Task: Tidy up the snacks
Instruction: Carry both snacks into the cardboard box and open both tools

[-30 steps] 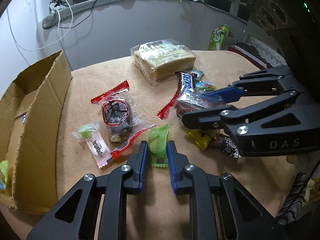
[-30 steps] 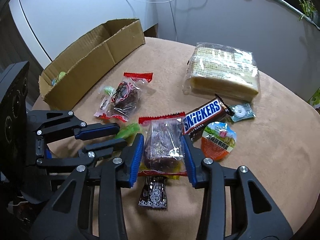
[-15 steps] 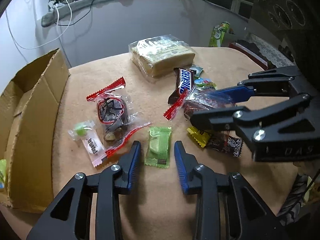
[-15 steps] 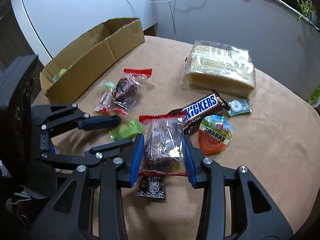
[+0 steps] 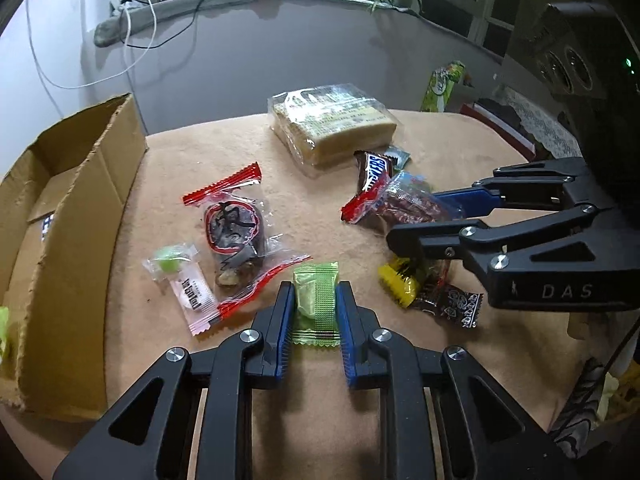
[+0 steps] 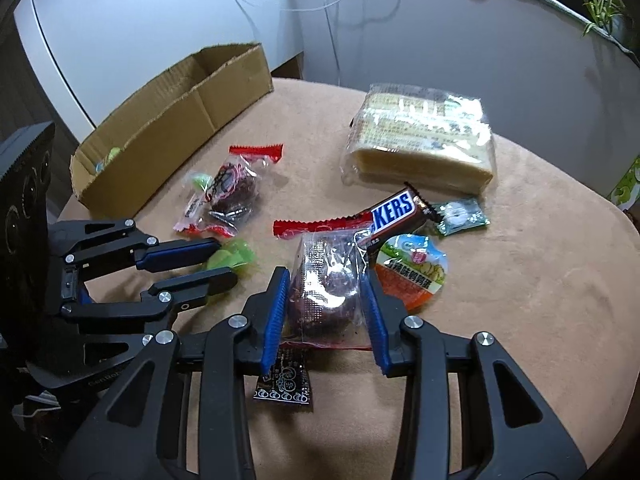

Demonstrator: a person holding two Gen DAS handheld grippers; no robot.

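Fingers of the left gripper (image 5: 316, 312) pinch the green candy (image 5: 316, 300) on the tabletop (image 5: 240, 152); right gripper (image 6: 326, 312) clamps the clear date packet (image 6: 326, 280). Lift both straight, then carry to the cardboard box (image 5: 72, 216).

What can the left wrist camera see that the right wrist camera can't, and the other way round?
Only the left wrist view shows the yellow candy. Only the right wrist view shows the orange jelly cup beside the Snickers bar. Both show the cardboard box, the cake pack, the left gripper shut on the green candy and the right gripper on the dark snack bag.
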